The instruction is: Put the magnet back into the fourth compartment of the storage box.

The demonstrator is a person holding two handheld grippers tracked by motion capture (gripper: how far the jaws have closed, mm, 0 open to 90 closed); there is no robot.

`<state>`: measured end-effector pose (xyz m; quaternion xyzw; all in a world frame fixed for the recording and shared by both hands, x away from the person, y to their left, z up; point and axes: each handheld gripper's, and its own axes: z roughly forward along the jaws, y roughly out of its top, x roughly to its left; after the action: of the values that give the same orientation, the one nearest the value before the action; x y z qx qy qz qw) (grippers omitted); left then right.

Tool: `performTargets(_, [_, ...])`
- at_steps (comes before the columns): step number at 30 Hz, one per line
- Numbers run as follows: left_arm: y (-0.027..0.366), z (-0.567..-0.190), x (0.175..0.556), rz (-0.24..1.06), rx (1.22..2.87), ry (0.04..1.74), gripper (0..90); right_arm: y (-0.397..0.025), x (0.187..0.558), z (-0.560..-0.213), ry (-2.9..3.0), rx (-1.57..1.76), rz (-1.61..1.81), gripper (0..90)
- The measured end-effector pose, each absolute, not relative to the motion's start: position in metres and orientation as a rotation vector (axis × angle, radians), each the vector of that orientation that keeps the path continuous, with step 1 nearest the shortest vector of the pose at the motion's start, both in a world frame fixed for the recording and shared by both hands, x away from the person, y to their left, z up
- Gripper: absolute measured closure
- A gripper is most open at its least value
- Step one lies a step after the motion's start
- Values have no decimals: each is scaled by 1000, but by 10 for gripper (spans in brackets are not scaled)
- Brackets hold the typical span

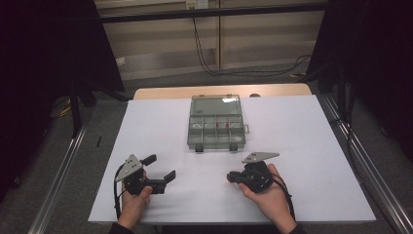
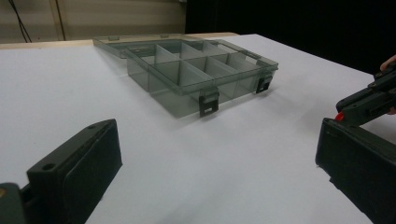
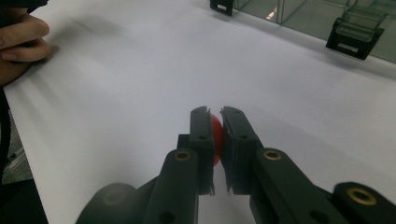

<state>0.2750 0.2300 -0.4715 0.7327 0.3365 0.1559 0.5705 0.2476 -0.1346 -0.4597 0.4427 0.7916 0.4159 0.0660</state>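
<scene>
A clear grey compartment box (image 1: 215,127) lies open at the middle of the white table (image 1: 302,146), its lid (image 1: 215,105) folded back flat. My right gripper (image 1: 229,177) rests low over the table in front of the box and is shut on a small red round piece (image 3: 215,135). The left gripper view shows that same red piece (image 2: 339,116) at the right gripper's tip (image 2: 343,114). My left gripper (image 1: 160,166) stands open at the front left, holding nothing, and its jaws point toward the box (image 2: 196,70).
The box has two black latches (image 3: 355,32) on its near wall. Small red bits (image 1: 225,126) show in one middle compartment. The person's left hand (image 3: 18,46) rests on the table. Cables (image 1: 209,58) hang behind the table's far edge.
</scene>
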Motion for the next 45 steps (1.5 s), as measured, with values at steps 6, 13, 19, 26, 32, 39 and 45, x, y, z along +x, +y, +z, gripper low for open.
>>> performTargets(6, [230, -471, 275, 365, 1719, 789, 1, -136, 251, -456, 2381, 1331, 1265, 836])
performTargets(13, [230, -471, 275, 363, 1719, 787, 1, -137, 255, -450, 2370, 1326, 1269, 836])
performTargets(19, [230, -471, 275, 362, 1719, 786, 1, -138, 260, -445, 2360, 1318, 1276, 836])
performTargets(26, [230, -471, 275, 364, 1720, 786, 1, -140, 265, -438, 2340, 1327, 1284, 836])
performTargets(32, [230, -472, 275, 363, 1713, 791, 1, -142, 270, -433, 2332, 1329, 1282, 836])
performTargets(39, [230, -472, 275, 363, 1713, 791, 1, -144, 275, -429, 2326, 1332, 1279, 836])
performTargets(45, [230, -472, 275, 364, 1714, 792, 1, -145, 280, -425, 2319, 1334, 1281, 836])
